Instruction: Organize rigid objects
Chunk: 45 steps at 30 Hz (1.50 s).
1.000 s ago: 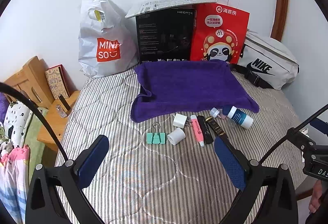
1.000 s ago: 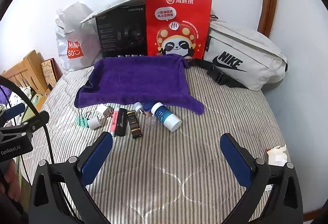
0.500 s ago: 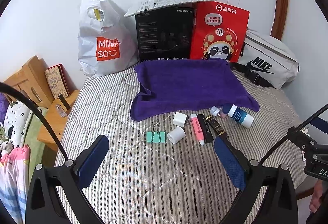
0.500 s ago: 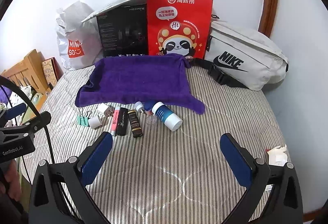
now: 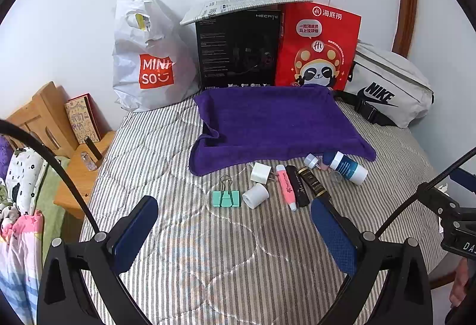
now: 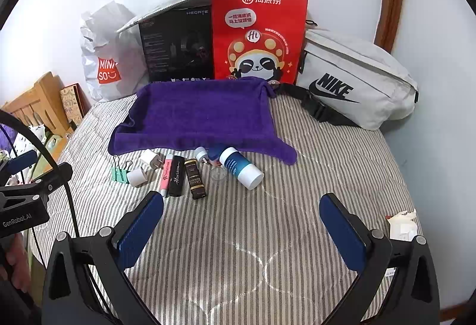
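A row of small items lies on the striped bed in front of a purple towel (image 5: 276,122) (image 6: 202,117): a green binder clip (image 5: 225,197) (image 6: 119,173), a white roll (image 5: 255,196) (image 6: 137,176), a white plug (image 5: 260,172) (image 6: 150,159), a pink tube (image 5: 285,187) (image 6: 165,173), a black tube (image 5: 298,185) (image 6: 176,175), a dark brown tube (image 5: 312,183) (image 6: 195,178), and a blue-and-white bottle (image 5: 348,167) (image 6: 241,168). My left gripper (image 5: 235,232) is open and empty, just short of the row. My right gripper (image 6: 242,228) is open and empty, nearer than the bottle.
Against the wall stand a white Miniso bag (image 5: 148,63), a black box (image 5: 238,48), a red panda bag (image 5: 318,45) and a grey Nike pouch (image 6: 357,78). A wooden bedside stand (image 5: 80,173) is to the left. Crumpled paper (image 6: 403,224) lies at the bed's right edge.
Both grippers have moved slightly forward toward the row of items. Nothing on the bed has moved.
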Motion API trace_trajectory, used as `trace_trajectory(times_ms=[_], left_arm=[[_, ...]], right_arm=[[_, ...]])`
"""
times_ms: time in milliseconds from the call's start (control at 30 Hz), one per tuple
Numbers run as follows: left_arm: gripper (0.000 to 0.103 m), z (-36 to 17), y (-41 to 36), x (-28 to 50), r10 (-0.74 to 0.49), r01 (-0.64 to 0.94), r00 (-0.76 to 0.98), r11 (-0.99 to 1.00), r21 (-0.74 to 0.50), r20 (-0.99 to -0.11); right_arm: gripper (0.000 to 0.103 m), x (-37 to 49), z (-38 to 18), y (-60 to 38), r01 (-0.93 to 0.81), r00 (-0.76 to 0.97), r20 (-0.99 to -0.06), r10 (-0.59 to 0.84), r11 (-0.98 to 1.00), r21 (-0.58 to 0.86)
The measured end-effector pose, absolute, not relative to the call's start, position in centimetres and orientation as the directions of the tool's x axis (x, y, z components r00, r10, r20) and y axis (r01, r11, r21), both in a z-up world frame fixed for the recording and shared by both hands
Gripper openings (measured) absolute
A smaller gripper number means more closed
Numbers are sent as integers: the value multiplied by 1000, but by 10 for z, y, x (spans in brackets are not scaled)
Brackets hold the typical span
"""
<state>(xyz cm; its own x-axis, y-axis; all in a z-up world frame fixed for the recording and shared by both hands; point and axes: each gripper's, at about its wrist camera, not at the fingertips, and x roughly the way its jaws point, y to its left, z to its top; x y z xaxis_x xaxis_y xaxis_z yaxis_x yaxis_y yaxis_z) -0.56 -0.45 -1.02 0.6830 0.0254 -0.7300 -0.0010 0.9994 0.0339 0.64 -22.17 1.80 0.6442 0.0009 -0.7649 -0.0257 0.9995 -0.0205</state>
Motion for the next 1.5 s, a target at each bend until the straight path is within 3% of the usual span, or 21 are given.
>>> trace_trajectory(times_ms=[867,933,1167,1500], left_arm=[[103,-20,2,2,32,-5,677,999,39,-736],[103,-27,4,8,15,11,666,1000,30,-746],[103,-67,15,35,68,-19,624,997,71,-778],[103,-135,31,76,81,-36,555,997,73,-828]], right_arm=[[103,12,18,-221,-63,638,-767,65,997,32],[103,14,18,-221,-88,634,-765,113,993,75],[103,25,5,-221,-75,648,-758,72,997,30],[103,42,-37,-235,-54,573,-814,91,996,73]])
